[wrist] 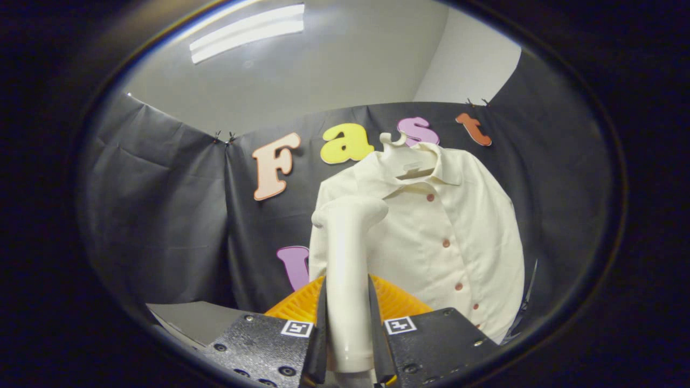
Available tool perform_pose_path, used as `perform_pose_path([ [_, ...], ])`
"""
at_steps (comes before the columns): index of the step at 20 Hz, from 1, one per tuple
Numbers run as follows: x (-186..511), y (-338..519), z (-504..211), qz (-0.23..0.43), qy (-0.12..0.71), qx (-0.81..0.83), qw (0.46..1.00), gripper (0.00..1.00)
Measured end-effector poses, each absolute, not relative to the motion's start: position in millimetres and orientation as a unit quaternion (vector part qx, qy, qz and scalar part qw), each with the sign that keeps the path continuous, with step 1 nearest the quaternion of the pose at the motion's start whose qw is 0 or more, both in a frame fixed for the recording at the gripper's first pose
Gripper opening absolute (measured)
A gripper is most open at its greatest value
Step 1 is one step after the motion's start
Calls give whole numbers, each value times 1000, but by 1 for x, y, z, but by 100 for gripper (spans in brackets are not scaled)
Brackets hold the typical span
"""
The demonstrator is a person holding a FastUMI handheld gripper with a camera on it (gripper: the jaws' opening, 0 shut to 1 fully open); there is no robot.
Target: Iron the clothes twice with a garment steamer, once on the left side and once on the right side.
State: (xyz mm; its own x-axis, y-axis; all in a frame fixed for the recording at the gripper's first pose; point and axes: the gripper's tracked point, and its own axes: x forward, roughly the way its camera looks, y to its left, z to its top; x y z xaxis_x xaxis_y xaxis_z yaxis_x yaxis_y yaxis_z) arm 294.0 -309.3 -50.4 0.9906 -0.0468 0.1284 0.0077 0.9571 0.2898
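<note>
Steamer (347, 269) at lower centre, clamped between both fingers of gripper (347, 345), head raised beside shirt's left edge. Shirt (447, 226) on hanger (401, 153), centre-right, just beyond. Judged: early stage; can't confirm either pass done.

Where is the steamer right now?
The steamer stands upright with its handle clamped between the fingers of the tongs. Its head is up against the left side of the shirt, which hangs on a hanger just beyond.

White steamer (349, 258) upright — cream shirt (458, 226) hanging.
</note>
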Motion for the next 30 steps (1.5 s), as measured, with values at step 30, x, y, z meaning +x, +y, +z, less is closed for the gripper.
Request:
perform_pose_path([
  [30, 239, -320, -253, 0, 49, 234, 971, 34],
])
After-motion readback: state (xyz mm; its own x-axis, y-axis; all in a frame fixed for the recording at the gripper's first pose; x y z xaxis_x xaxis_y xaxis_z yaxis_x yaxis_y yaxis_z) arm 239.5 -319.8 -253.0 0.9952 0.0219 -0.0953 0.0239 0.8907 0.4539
